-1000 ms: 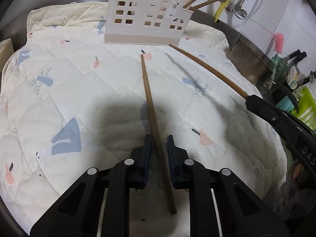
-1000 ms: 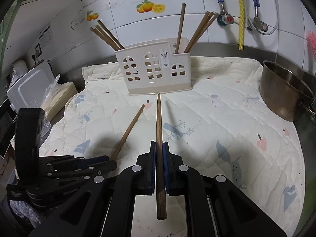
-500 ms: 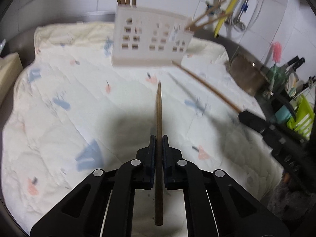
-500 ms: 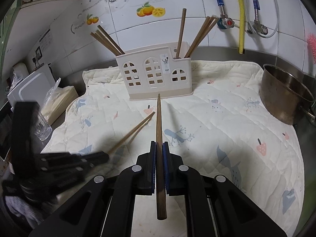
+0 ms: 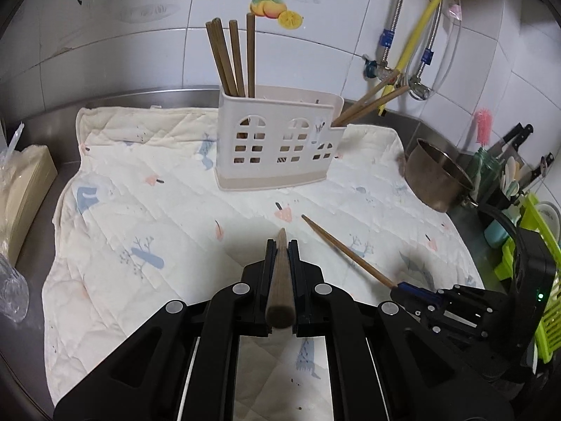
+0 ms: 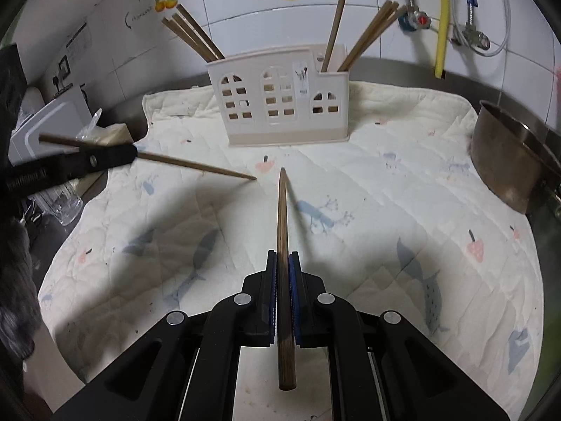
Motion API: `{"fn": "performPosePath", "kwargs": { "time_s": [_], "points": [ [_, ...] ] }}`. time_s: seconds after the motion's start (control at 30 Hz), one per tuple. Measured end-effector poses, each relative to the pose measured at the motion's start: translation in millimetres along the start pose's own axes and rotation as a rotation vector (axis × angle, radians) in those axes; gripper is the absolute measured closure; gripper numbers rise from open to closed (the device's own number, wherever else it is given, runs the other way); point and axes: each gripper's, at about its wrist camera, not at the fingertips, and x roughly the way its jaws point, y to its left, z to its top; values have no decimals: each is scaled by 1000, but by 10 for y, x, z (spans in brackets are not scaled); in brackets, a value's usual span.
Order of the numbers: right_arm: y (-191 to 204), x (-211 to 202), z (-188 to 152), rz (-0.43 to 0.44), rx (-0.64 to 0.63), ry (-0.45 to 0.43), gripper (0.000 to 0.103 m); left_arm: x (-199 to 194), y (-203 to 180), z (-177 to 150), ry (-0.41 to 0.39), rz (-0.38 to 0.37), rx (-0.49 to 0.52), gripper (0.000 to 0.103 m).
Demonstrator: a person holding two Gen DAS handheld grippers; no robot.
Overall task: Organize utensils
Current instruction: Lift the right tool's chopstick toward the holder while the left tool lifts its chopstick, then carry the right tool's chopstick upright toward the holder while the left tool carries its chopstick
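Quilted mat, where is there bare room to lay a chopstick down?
Free: the mat between the holder and the right claw, and the stretch toward the pot. Crowded: the left side, where the left claw holds its chopstick across.

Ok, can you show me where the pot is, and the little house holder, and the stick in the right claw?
pot (image 6: 508, 161): right wrist view, on its metal side wall.
holder (image 6: 280, 105): right wrist view, on its front wall with the windows.
stick (image 6: 282, 231): right wrist view, on its shaft ahead of the right claw (image 6: 283, 263).
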Motion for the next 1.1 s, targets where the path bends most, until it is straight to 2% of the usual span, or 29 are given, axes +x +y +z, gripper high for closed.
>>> {"fn": "performPosePath", "kwargs": {
  "time_s": [0.33, 0.47, 0.63, 0.77, 0.9, 1.1],
  "points": [
    [65, -184, 222, 9, -21, -86, 96, 23, 13, 116, -6, -5, 22, 98],
    [102, -171, 295, 5, -34, -87, 96, 4, 8, 149, -13, -12, 27, 98],
    [73, -3, 112, 14, -10, -23, 96, 13, -1, 145, -12, -16, 40, 98],
    [31, 0, 34, 21, 12, -12, 96, 38, 16, 146, -9, -17, 33, 98],
    [1, -58, 15, 20, 22, -21, 96, 45, 14, 150, -9, -19, 32, 98],
    [-16, -183, 101, 22, 42, -84, 95, 57, 0, 171, -11, -21, 42, 98]
  ]
}}
